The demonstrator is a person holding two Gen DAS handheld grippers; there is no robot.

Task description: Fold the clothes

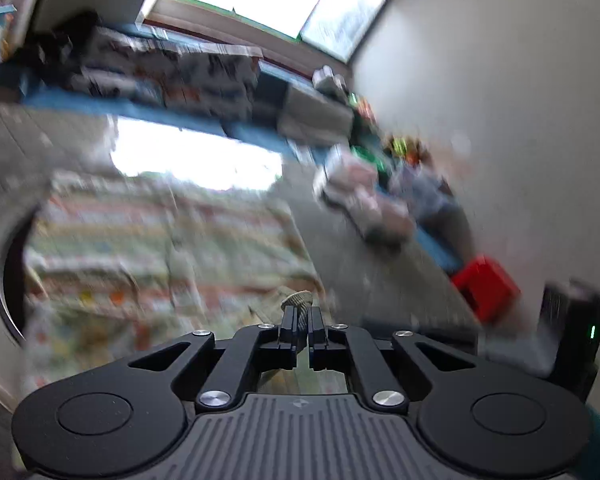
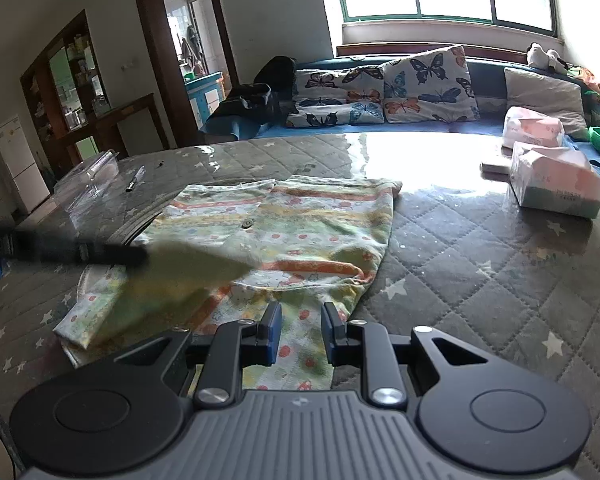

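A pale green garment [image 2: 284, 232] with orange stripes and red dots lies spread on the grey quilted table [image 2: 480, 280]. My right gripper [image 2: 302, 324] is open and empty, just above the garment's near edge. My left gripper [image 1: 302, 320] is shut on a fold of the garment's fabric [image 1: 298, 300]; its view is motion-blurred, with the garment [image 1: 160, 248] stretching away below. In the right wrist view the left gripper [image 2: 136, 256] appears blurred at the left, pulling a piece of the garment [image 2: 188, 264] across the rest.
Two tissue packs [image 2: 556, 180] sit at the table's right. A clear plastic box [image 2: 88, 184] and a pen [image 2: 134, 180] lie at the far left. A sofa with butterfly pillows [image 2: 420, 80] stands behind the table. A red object [image 1: 486, 286] shows at the right.
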